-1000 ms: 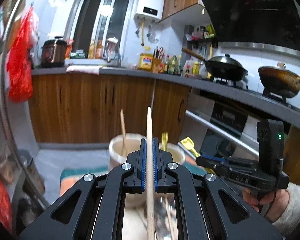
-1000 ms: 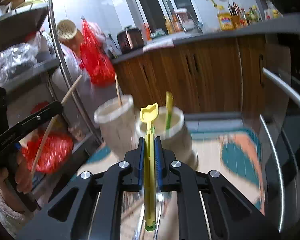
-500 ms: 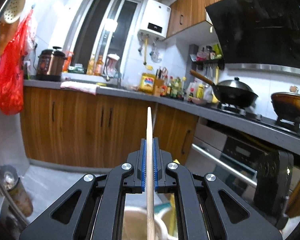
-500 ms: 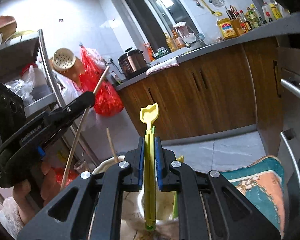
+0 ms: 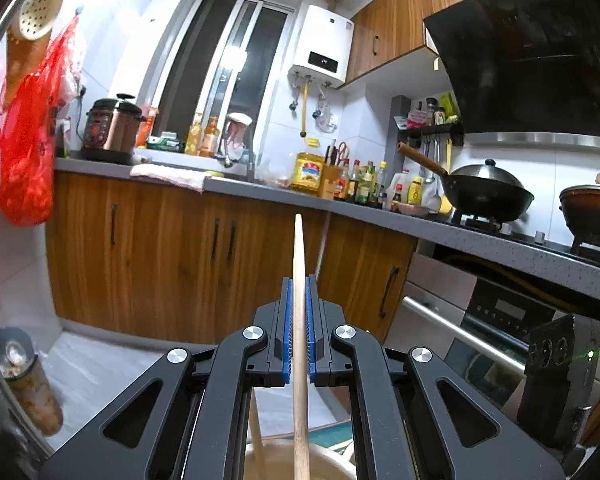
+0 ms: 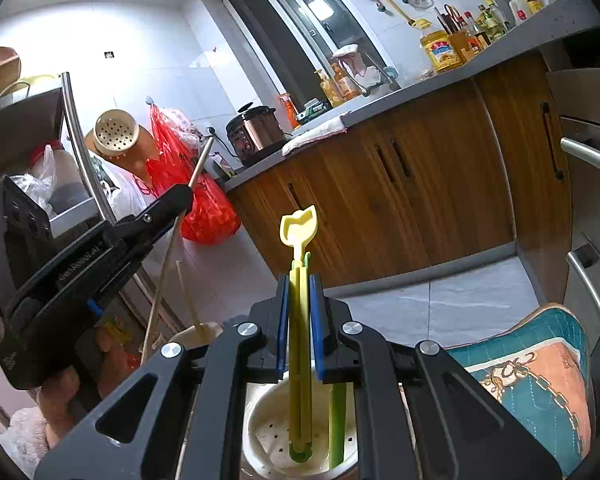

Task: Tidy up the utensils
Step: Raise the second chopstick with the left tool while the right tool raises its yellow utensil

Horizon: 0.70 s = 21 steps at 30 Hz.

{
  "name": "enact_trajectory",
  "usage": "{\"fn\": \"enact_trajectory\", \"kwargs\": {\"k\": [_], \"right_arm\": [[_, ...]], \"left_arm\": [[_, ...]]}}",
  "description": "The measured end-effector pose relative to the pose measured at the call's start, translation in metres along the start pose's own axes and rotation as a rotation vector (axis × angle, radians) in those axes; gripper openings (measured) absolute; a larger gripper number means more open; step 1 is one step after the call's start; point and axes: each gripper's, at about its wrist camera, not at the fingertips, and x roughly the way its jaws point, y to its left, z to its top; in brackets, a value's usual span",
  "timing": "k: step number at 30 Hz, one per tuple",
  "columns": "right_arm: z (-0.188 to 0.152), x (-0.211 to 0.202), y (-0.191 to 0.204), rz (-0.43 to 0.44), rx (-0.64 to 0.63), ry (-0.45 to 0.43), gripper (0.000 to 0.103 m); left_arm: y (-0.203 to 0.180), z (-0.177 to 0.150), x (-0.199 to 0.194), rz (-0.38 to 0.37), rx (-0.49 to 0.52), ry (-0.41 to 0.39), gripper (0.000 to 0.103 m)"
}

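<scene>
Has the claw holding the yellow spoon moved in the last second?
Yes. The right claw now sits over the white cup, which was ahead of it before.

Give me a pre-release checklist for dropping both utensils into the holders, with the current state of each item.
1. Left gripper shut on the wooden chopstick: ok.
2. Right gripper shut on the yellow-green plastic utensil: ok.
3. Utensil's lower end over the white perforated holder: ok.
4. Chopstick's lower end over the beige cup: ok, though its tip is out of view.
5. Room in the white holder beside the green stick: ok.
6. Gap between the two grippers: cannot tell.
</scene>
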Motion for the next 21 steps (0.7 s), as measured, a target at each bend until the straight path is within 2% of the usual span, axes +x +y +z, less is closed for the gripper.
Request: {"fn": "enact_trajectory", "kwargs": {"k": [18, 21], "right_arm": [[-0.01, 0.006, 0.012, -0.05, -0.055, -0.039, 0.01], [-0.011, 0.006, 0.013, -0.055, -0.067, -0.042, 0.01]], "left_arm": [[0.005, -0.007, -0.005, 0.051, 0.016, -0.026, 0.007], [0.004, -0.006, -0.004, 0.041, 0.013, -0.016, 0.007]]}}
